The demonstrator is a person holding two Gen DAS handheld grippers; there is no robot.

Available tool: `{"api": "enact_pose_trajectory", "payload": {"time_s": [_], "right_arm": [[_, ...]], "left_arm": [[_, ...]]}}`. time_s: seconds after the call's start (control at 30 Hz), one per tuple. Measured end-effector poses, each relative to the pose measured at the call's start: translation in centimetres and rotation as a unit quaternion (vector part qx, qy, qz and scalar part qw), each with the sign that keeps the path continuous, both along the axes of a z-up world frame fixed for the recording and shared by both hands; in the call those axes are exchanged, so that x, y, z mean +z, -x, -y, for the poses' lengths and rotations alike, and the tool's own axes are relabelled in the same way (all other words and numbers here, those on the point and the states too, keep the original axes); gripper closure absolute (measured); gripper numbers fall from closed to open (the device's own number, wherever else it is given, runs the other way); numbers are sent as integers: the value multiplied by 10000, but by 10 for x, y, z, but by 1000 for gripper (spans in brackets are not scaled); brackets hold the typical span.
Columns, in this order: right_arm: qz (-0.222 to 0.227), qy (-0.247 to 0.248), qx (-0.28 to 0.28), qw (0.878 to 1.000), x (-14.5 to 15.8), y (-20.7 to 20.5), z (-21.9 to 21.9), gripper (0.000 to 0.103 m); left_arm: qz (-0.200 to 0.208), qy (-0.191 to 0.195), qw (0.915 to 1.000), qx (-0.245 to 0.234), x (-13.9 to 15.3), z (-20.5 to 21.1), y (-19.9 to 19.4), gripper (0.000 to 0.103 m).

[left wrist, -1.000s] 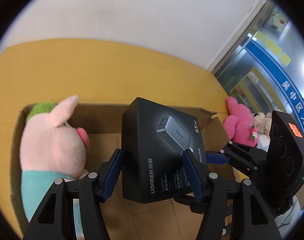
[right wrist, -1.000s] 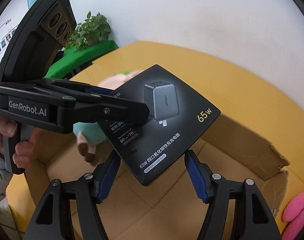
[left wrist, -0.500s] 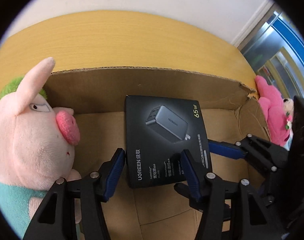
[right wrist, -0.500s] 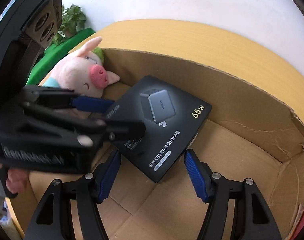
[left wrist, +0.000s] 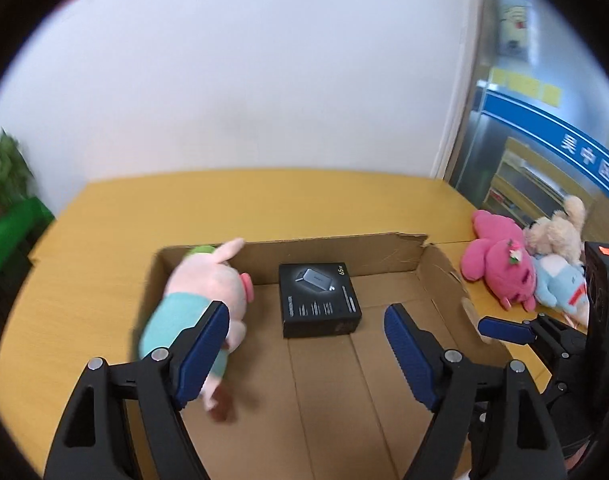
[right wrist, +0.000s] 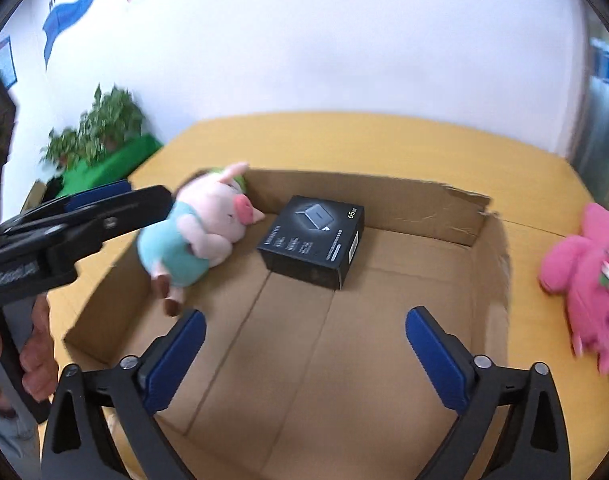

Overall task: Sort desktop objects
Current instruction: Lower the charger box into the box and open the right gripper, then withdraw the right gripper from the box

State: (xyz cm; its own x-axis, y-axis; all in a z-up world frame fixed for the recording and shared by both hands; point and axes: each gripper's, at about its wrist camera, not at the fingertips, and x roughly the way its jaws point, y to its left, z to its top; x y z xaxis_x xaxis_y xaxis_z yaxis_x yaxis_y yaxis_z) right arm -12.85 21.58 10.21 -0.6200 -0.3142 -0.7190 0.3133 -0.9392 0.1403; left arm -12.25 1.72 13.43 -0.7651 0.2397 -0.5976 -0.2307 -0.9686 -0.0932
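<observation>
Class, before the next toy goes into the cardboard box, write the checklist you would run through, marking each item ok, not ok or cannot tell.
1. Left hand-held gripper open, holding nothing: ok.
2. Right hand-held gripper open, holding nothing: ok.
3. Black rectangular charger box lying flat on the brown cardboard box floor: ok.
4. Pink pig plush in teal shirt inside the box, beside the charger box: ok.
5. Bare floor left in the box for another item: ok.
6. Bright pink plush toy outside on the yellow table, not yet sorted: not ok.
</observation>
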Motion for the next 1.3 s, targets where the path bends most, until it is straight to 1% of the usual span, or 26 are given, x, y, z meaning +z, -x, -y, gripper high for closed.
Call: {"api": "enact_pose_trajectory", "payload": {"time_s": [0.07, 0.17, 0.27, 0.33, 0.4, 0.47, 0.57, 0.83, 0.9, 1.03, 1.3], "right_arm": [[-204, -48, -22, 9998, 5, -31, 4, 1], [-559, -169, -201, 9981, 9, -71, 13, 1], [-690, -137, -441, 9965, 13, -94, 10, 1], [-810, -321, -484, 9950, 17, -108, 12, 1], [-932, -463, -513, 9932, 20, -117, 15, 1], [-965, -427, -519, 9931, 24, -125, 14, 1], [-957, -395, -496, 9934, 26, -138, 14, 1], [-962, -330, -552, 9933, 29, -156, 3, 1], [-954, -316, -562, 9933, 29, -158, 1, 1], [-943, -311, -570, 9934, 28, -158, -3, 1], [-820, -263, -593, 9945, 22, -153, -8, 1]], "left_arm": [[-76, -14, 9999, 120, -1, 6, -26, 23], [-116, -159, 9994, 272, -10, 11, -56, 23], [-38, -50, 9995, 305, -15, 4, -75, 23], [-88, 23, 9996, 274, -15, 0, -88, 23], [-119, 32, 9997, 216, -15, -5, -98, 23], [-142, 36, 9996, 247, -12, -5, -106, 23], [-129, -56, 9996, 247, -10, -4, -116, 23], [-230, 48, 9994, 250, -7, -11, -130, 23], [-192, -8, 9996, 197, -7, -12, -131, 23], [-228, 18, 9995, 214, -7, -12, -132, 23], [-129, 8, 9996, 267, -15, -10, -124, 23]]}}
